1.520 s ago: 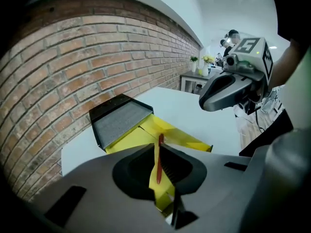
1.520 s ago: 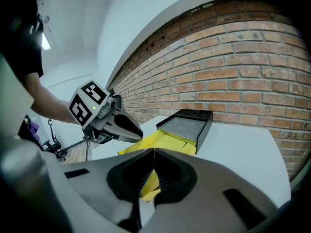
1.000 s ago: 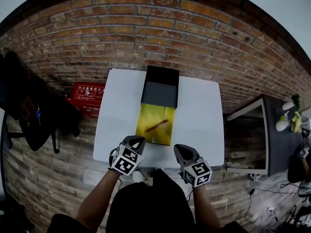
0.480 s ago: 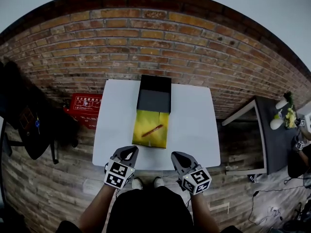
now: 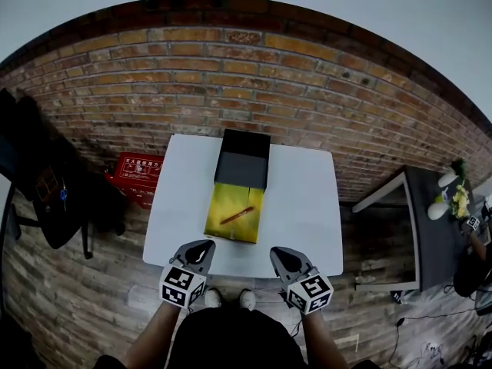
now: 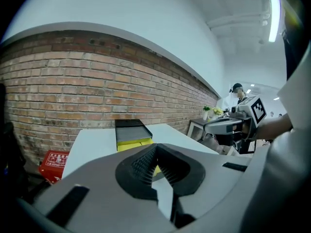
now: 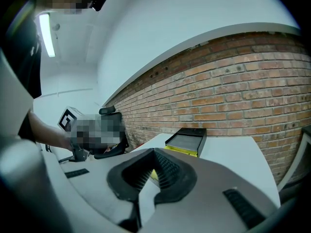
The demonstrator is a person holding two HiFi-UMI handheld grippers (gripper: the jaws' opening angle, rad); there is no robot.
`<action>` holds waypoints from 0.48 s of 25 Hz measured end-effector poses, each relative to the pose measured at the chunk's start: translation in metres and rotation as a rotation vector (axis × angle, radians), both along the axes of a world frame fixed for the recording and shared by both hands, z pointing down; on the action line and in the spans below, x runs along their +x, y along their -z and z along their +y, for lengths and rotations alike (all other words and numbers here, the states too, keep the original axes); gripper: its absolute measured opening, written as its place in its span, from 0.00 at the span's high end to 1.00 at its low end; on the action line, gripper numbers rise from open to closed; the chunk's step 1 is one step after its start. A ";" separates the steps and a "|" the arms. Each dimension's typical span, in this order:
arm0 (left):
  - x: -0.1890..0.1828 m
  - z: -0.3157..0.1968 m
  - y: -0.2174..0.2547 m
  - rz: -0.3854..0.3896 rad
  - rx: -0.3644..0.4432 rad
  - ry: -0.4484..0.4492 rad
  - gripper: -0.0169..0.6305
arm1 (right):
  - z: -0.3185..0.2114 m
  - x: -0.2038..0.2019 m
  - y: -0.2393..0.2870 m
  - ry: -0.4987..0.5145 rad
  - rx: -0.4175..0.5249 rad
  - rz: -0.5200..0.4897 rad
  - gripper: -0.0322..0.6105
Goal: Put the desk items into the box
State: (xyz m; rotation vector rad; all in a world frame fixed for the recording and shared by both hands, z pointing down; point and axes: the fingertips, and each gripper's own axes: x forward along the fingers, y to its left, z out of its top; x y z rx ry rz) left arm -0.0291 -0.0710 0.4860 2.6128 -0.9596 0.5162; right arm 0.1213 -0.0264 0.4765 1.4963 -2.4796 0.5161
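Observation:
On the white table (image 5: 307,198) lies an open box: a black part (image 5: 244,158) at the far side and a yellow tray (image 5: 223,225) nearer me. A red-orange pen (image 5: 237,216) rests aslant in the yellow tray. My left gripper (image 5: 201,246) and right gripper (image 5: 278,254) hover at the table's near edge, both shut with nothing between the jaws. The box sits straight ahead of both. The left gripper view shows the black part (image 6: 130,126) beyond the shut tips, and the right gripper view shows it (image 7: 187,139) likewise.
A brick wall (image 5: 231,75) runs behind the table. A red case (image 5: 137,160) lies on the floor at the table's left, beside a dark chair (image 5: 46,191). A dark side table (image 5: 430,221) with flowers stands at the right.
Both grippers have drawn back from the yellow tray to the table's near edge. The view has pulled back too, so the table looks smaller. The pen stays in the tray.

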 end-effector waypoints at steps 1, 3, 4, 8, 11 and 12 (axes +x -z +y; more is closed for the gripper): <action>0.001 0.001 0.000 -0.002 0.002 0.003 0.95 | -0.001 0.001 0.000 0.003 0.003 0.002 0.92; 0.001 0.002 -0.001 -0.009 0.002 0.008 0.95 | -0.001 0.003 -0.001 0.009 0.004 0.005 0.92; 0.001 0.002 -0.002 -0.011 0.000 0.011 0.95 | -0.001 0.003 -0.003 0.012 0.002 0.006 0.92; 0.001 0.002 -0.003 -0.014 -0.006 0.018 0.95 | 0.000 0.002 -0.003 0.017 -0.003 0.006 0.92; 0.003 0.000 -0.002 -0.017 -0.002 0.016 0.95 | -0.001 0.006 -0.003 0.013 -0.002 0.008 0.92; 0.004 0.000 -0.003 -0.018 -0.002 0.015 0.95 | -0.002 0.007 -0.003 0.012 0.000 0.010 0.92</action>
